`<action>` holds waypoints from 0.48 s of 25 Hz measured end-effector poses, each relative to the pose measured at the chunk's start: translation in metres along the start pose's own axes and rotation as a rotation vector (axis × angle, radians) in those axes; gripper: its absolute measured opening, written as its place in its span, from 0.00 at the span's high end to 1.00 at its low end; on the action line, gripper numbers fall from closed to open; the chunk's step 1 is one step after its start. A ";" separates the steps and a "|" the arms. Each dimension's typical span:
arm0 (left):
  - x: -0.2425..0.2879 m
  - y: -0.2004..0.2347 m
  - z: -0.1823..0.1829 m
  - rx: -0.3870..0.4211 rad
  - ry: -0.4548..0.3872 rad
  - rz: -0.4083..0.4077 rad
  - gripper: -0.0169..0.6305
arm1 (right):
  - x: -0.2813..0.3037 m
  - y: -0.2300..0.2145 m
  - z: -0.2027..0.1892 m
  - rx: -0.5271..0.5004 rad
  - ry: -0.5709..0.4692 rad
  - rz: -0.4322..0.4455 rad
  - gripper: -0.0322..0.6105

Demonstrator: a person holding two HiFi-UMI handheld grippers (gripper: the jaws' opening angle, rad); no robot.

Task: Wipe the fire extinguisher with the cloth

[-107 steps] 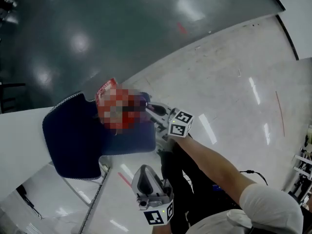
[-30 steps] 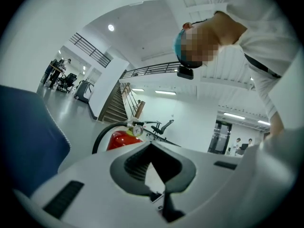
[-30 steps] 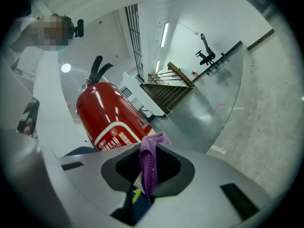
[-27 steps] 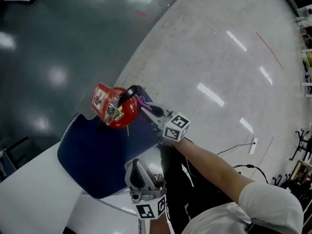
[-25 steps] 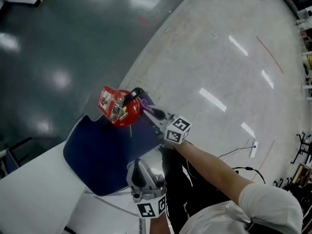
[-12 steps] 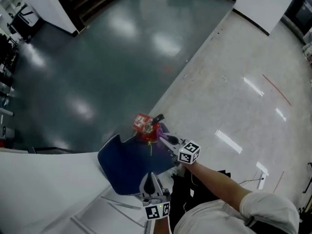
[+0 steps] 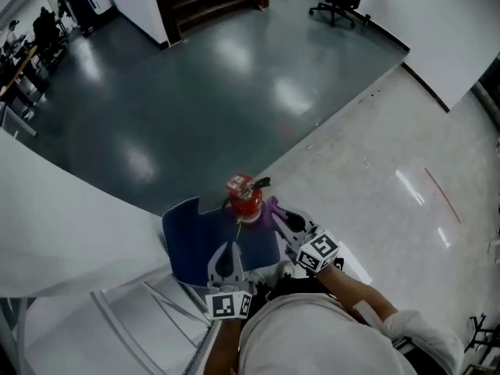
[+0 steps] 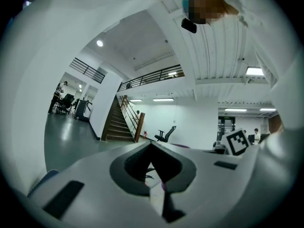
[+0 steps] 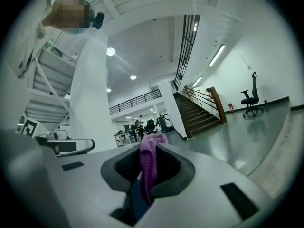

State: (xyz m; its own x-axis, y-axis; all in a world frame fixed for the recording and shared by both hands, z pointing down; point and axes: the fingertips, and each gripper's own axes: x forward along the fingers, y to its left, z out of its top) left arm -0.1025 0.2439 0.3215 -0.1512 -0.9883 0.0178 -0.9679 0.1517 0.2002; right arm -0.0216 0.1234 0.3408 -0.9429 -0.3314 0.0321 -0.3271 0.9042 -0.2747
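While red fire extinguisher [image 7: 244, 197] is standing upright on blue mat [image 7: 191, 241], purple cloth [image 7: 273, 208] is hanging just beside it at 4 o'clock; contact unclear. Right gripper [image 7: 283, 219] is pinching cloth. Left gripper [image 7: 227, 252], at 6 o'clock of extinguisher, is sitting pressed together, holding nothing. Step, likely: getting cloth onto body. Next move is calling for pressing cloth against red shell and stroking round without toppling it.

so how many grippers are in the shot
2. The left gripper is over the blue mat, shut and empty; the right gripper is beside the fire extinguisher, shut on the purple cloth.
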 end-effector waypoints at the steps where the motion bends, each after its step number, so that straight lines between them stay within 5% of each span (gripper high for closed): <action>1: 0.000 -0.001 0.003 0.001 -0.004 0.003 0.97 | -0.005 0.002 0.005 -0.013 0.002 0.003 0.86; 12: -0.005 -0.020 0.004 -0.006 -0.001 0.022 0.97 | -0.035 0.026 0.020 -0.104 0.027 0.077 0.87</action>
State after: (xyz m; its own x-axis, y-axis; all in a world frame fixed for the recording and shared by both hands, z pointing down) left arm -0.0837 0.2460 0.3135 -0.1729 -0.9847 0.0210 -0.9631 0.1735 0.2058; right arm 0.0042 0.1534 0.3136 -0.9665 -0.2535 0.0405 -0.2567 0.9503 -0.1763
